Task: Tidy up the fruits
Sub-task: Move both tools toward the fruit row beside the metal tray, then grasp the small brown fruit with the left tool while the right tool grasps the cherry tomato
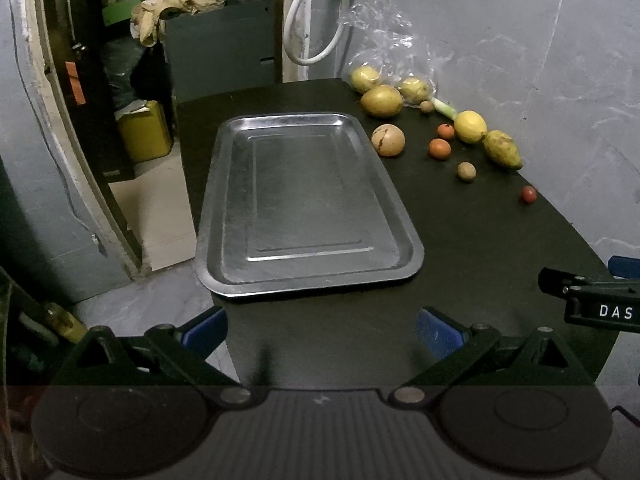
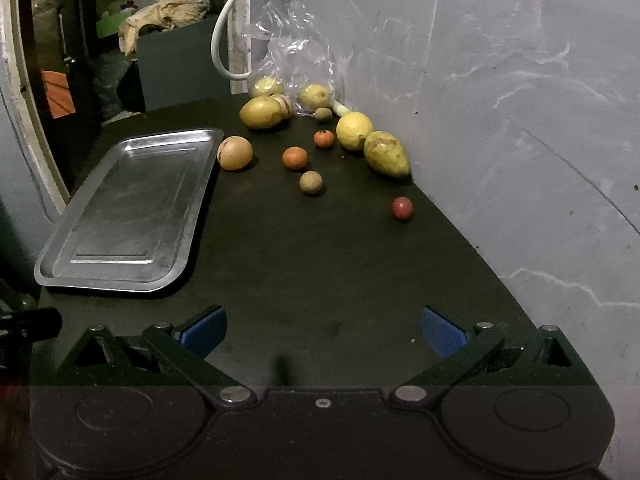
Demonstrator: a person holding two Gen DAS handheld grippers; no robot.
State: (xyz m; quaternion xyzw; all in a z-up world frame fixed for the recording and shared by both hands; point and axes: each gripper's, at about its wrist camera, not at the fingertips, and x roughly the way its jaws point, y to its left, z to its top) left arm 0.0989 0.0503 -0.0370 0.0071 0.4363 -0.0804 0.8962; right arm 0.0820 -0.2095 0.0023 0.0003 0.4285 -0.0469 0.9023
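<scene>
An empty metal tray (image 1: 236, 208) (image 2: 80, 240) lies on the dark table. Fruits are scattered to its far right: a tan round fruit (image 1: 387, 140) (image 2: 235, 153), a lemon (image 1: 470, 126) (image 2: 354, 131), a yellow-green mango (image 1: 502, 149) (image 2: 386, 153), two small orange fruits (image 1: 439, 148) (image 2: 295, 158), a brown kiwi-like fruit (image 1: 466, 171) (image 2: 311, 182) and a small red fruit (image 1: 528, 194) (image 2: 402, 208). My left gripper (image 1: 322, 330) is open near the tray's front edge. My right gripper (image 2: 322, 330) is open over bare table, well short of the fruits.
A clear plastic bag (image 1: 384, 48) (image 2: 296, 60) with yellowish fruits sits at the back by the grey wall (image 2: 520, 100). A white hose (image 1: 308, 20) hangs behind. The table's left edge drops to the floor, where a yellow can (image 1: 144, 132) stands.
</scene>
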